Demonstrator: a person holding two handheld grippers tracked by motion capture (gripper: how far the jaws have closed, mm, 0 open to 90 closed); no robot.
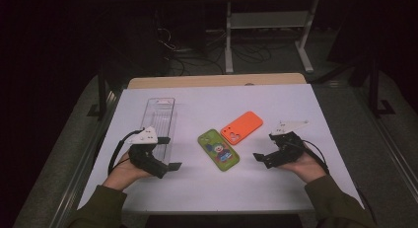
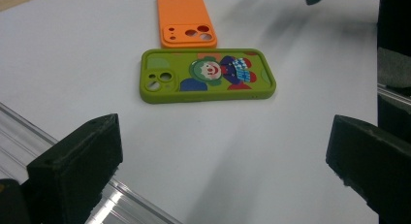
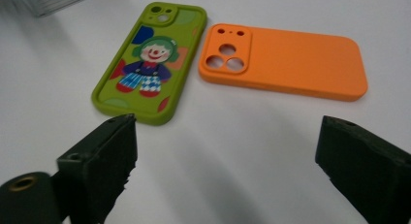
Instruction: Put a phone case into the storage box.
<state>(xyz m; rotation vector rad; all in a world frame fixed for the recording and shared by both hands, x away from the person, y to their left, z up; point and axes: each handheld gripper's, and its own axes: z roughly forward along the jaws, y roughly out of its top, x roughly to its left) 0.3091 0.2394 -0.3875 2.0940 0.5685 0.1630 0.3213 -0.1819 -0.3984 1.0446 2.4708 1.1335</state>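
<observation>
A green phone case (image 1: 219, 149) (image 2: 206, 75) (image 3: 151, 60) with a clown picture lies flat at the middle of the white table. An orange phone case (image 1: 242, 127) (image 2: 185, 19) (image 3: 291, 61) lies beside it, touching at a corner. My left gripper (image 1: 166, 152) (image 2: 223, 166) rests left of the green case, open, nothing between its jaws. My right gripper (image 1: 264, 147) (image 3: 225, 161) sits right of both cases, also open and empty, jaws pointing toward them.
A clear plastic tray (image 1: 160, 124) lies lengthwise at the left, partly under my left gripper; its edge (image 2: 29, 129) shows low in the left gripper view. The white table sheet (image 1: 207, 188) ends at a wooden strip (image 1: 217, 80) at the back.
</observation>
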